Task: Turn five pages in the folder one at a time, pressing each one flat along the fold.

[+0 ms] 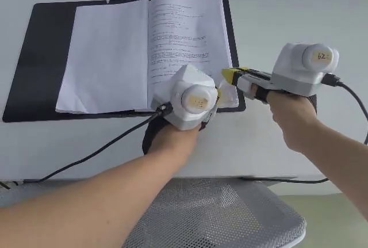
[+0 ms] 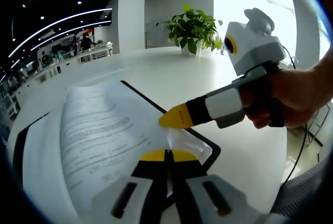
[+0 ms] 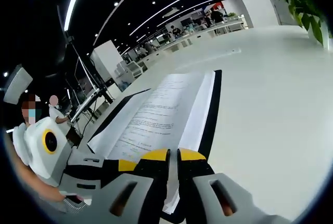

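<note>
A grey mesh chair is sitting at six o'clock in the head view, below the white tabletop's edge. In the left gripper view a potted plant is standing at twelve o'clock, a white pillar at eleven.

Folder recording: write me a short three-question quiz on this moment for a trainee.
1. True or false: the folder lies open on the white table.
2. Which corner of the printed page is curling up off the stack? A) near right B) far left C) far right
3. Fill in: the jaw tips of the left tool and the right tool are coloured ____.

Key: 1 true; 2 A; 3 yellow.
</note>
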`<act>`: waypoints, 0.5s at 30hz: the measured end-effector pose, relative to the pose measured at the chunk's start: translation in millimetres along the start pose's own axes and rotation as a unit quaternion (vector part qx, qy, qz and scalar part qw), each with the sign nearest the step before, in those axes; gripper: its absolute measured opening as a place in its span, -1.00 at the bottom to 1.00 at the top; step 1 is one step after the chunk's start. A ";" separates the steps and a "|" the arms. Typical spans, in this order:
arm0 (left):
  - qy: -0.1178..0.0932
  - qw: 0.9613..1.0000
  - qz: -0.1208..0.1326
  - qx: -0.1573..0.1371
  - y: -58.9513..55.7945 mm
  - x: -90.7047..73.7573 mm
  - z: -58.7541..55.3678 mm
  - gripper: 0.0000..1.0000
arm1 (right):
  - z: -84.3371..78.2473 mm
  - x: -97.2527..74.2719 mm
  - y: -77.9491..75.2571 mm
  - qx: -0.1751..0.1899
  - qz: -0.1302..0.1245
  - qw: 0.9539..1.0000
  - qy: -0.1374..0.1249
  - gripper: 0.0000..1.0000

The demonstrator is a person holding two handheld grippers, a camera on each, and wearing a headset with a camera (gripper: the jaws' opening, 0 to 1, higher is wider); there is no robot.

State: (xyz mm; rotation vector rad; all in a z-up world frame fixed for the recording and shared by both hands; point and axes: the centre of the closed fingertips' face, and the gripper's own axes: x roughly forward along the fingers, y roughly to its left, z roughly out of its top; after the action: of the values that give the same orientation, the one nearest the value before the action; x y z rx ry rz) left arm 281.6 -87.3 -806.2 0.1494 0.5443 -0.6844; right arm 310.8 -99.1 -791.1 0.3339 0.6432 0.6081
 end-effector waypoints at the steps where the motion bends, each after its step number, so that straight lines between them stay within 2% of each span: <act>1: 0.000 1.000 0.000 0.000 0.0 0.0 0.0 -1.00 | -0.5 0.1 -1.0 0.000 -0.002 1.000 0.002 -0.93; 9: 0.002 1.000 -0.001 -0.006 0.1 -0.1 0.7 -1.00 | 0.7 -0.6 -0.6 0.029 0.002 1.000 -0.005 -1.00; 11: 0.003 1.000 -0.002 -0.011 0.1 0.3 0.8 -1.00 | -0.3 -0.6 -2.3 0.037 -0.005 0.999 -0.004 -1.00; 15: 0.004 0.999 -0.018 -0.028 -3.7 -1.2 1.8 -0.88 | 0.1 -1.5 -2.8 0.044 -0.007 0.999 -0.006 -1.00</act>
State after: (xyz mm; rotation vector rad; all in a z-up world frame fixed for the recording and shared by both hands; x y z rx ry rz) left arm 279.3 -90.1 -803.9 0.0891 0.5737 -0.7032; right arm 311.1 -102.3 -791.6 0.4137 0.6619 0.5657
